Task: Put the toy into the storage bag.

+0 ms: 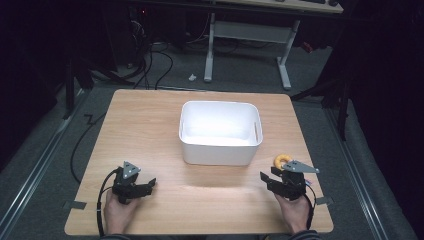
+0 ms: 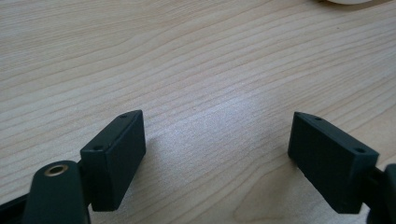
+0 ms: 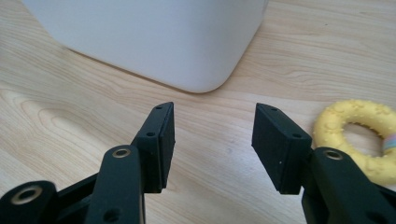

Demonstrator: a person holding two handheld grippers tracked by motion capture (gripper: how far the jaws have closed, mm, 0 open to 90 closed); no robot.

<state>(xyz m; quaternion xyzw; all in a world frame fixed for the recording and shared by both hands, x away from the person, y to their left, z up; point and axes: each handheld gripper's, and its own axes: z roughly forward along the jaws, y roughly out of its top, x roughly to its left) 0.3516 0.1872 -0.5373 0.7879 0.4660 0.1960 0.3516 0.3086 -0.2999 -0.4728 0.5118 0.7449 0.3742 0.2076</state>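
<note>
1. A light wooden table [image 1: 150, 120] carries a white rectangular bin [image 1: 220, 132] set a little behind its centre, with bare wood on every side of it.
2. The bin's interior looks bare, and a slot handle shows in its right wall.
3. The left tool [image 1: 145, 186] sits near the table's front-left corner, held from below by the person's left hand [image 1: 120, 210], well apart from the bin.
4. In the left gripper view, the left tool [image 2: 217, 154] has its jaws spread wide with nothing between them, over plain wood grain; a sliver of the bin's base shows at the top right edge.
5. The right tool [image 1: 267, 179] sits near the front-right corner, held by the right hand [image 1: 295, 210], close to the table's right edge.
6. In the right gripper view, the right tool [image 3: 214, 140] has its jaws apart and holds nothing; they point toward the bin's rounded front corner [image 3: 205, 70], with a strip of bare wood in between.
7. A yellow ring toy [image 3: 357, 140] with a bumpy surface lies flat on the table just beside the right jaw, outside the gap; a pale multicoloured band shows at its right side.
8. From above, the ring [image 1: 282, 160] lies just right of the bin's front-right corner, partly behind the right tool's grey plate.
9. A broad open stretch of table lies between the two tools, in front of the bin.
</note>
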